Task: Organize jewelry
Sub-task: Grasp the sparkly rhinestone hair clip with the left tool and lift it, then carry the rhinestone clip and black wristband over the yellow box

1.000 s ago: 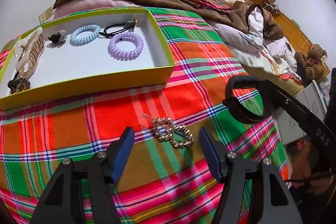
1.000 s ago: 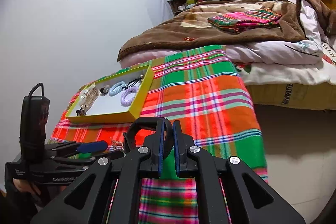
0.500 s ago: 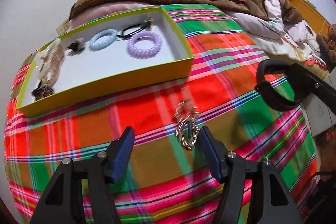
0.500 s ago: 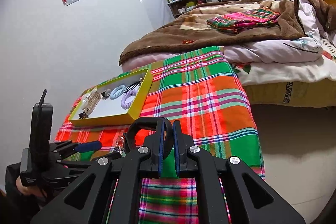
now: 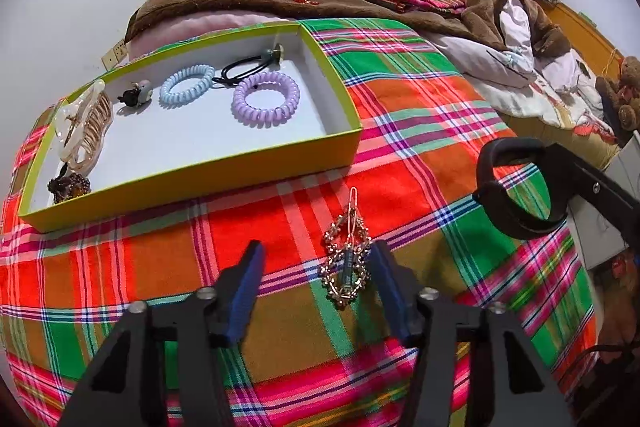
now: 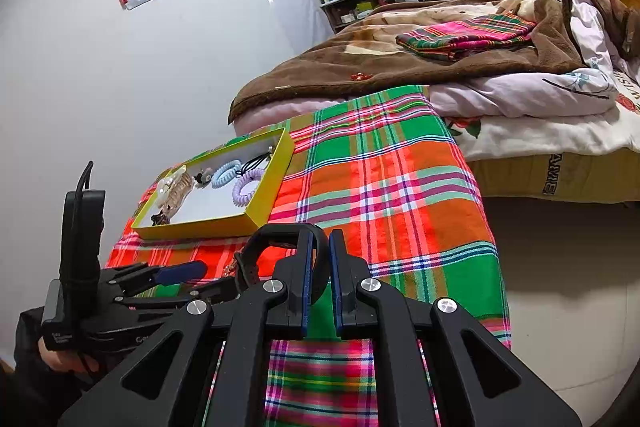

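1. Since a second ago, the left tongs (image 5: 316, 281) have swung so the gold rhinestone hair clip (image 5: 346, 259) now lies lengthwise between the blue pads (image 5: 248, 291), close against the right-hand one; the jaws have just been closing, yet a wide gap remains on the left and nothing is pinched.
2. That clip lies on the plaid cloth (image 5: 400, 195) covering the bed, just in front of the yellow tray (image 5: 208, 175), probably the next piece to go in.
3. Left tongs point steeply down at the cloth, straddling the clip for a sideways pinch.
4. Over to the right, the right tongs (image 6: 319, 287) are clenched on a black band (image 5: 516, 187), held clear above the cloth, tilted gently down, seemingly waiting.
5. Farther off, the tray already holds a purple coil tie (image 5: 266, 99), a blue coil tie (image 5: 187, 85) and a claw clip (image 5: 84, 127), spaced apart.
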Available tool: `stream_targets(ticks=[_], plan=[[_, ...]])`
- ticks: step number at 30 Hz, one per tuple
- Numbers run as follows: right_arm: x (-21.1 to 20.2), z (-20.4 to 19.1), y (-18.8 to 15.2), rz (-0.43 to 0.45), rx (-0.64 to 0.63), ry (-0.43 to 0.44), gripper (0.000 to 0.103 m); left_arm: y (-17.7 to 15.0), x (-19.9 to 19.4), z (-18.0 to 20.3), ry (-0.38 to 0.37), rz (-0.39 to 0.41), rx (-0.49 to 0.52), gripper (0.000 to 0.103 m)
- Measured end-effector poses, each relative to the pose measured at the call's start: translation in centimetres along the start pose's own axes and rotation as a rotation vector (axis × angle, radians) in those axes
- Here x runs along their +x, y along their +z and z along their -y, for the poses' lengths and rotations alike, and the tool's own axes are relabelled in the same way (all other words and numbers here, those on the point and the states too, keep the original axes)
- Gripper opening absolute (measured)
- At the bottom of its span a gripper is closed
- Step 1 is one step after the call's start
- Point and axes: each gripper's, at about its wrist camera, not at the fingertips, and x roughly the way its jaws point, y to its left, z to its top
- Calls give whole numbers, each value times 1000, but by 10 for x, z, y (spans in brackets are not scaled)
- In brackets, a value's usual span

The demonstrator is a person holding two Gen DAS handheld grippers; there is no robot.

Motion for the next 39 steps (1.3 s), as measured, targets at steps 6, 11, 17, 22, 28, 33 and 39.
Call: stream_targets(ticks=[6,11,17,22,28,33,39], plan=[[0,-1,0,0,-1,1,8,1,-1,-3,-23,2,-8,26],[3,-1,0,-5,2,-3,8,0,-2,-5,-45,5,-19,25],[4,-2,0,-7,1,-2,8,0,-5,-8,-58,10,-26,25],[4,-6,1,-5,-7,-1,8,0,-11,-12,-65,23,-35,25],[3,-10,1,-2,-11,3,8,0,-17,-18,-63,38,-50,25],[2,-17,3,1,-21,9,8,1,-25,-25,-67,59,-66,25],[2,-25,7,7,-32,17,8,3,-37,-35,-61,88,-86,25]])
